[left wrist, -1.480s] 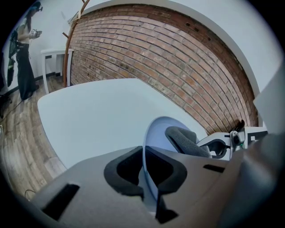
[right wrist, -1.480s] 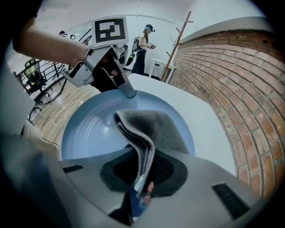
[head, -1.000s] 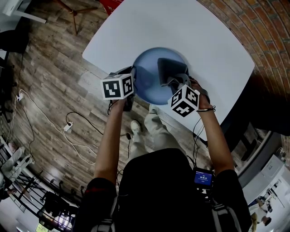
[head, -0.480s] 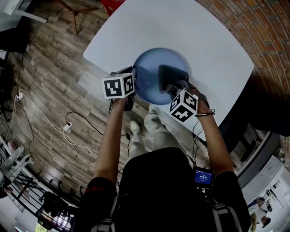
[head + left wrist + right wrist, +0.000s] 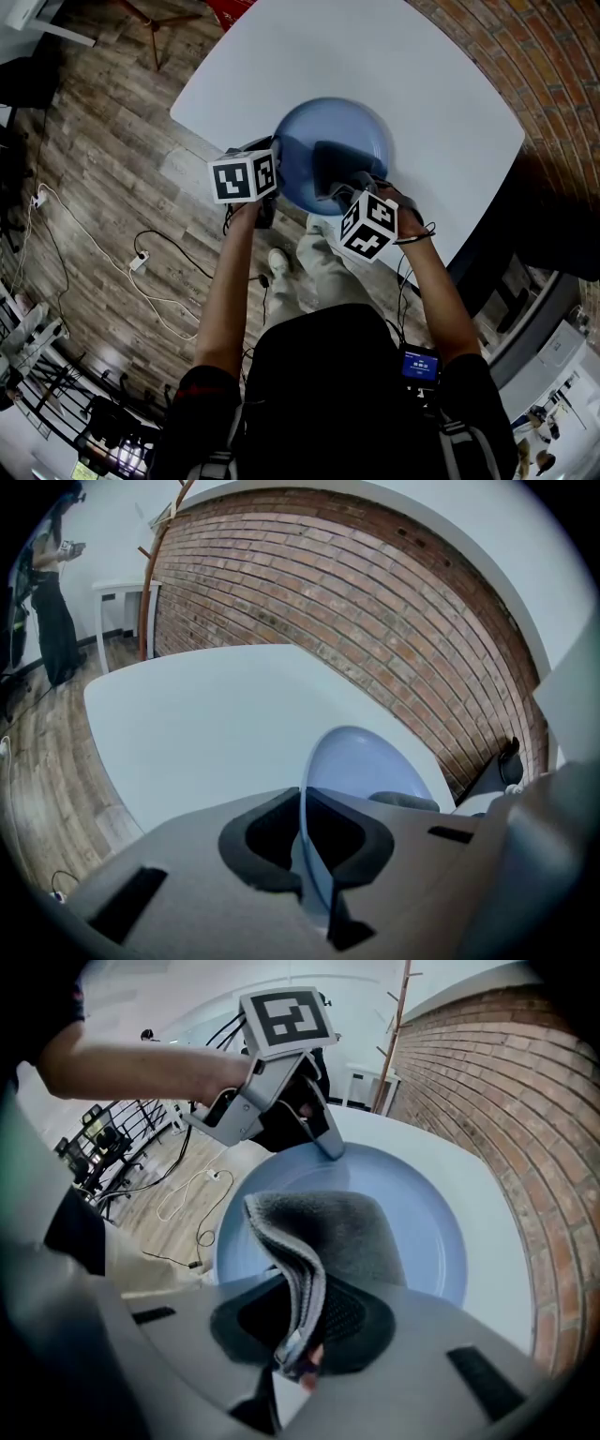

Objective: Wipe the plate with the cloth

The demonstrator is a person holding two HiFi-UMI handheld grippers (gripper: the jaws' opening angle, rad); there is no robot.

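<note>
A round blue plate (image 5: pixel 323 141) sits near the front edge of the white table (image 5: pixel 394 75). My left gripper (image 5: pixel 267 183) is shut on the plate's left rim; in the left gripper view the plate (image 5: pixel 361 771) stands edge-on between the jaws of the left gripper (image 5: pixel 305 841). My right gripper (image 5: pixel 342 187) is shut on a folded grey cloth (image 5: pixel 337 159), which lies on the plate's inside. The right gripper view shows the cloth (image 5: pixel 323 1232) draped over the plate (image 5: pixel 431 1232) ahead of the right gripper (image 5: pixel 300 1326), with the left gripper (image 5: pixel 330 1152) on the far rim.
The table's front edge runs just under both grippers, with wooden floor and cables (image 5: pixel 155 272) below it. A brick wall (image 5: pixel 525 47) borders the table at the right. The person's legs and a shoe (image 5: pixel 279 262) stand under the table edge.
My right gripper has slid the cloth leftwards and a little nearer across the plate. The left gripper and the plate have stayed put.
</note>
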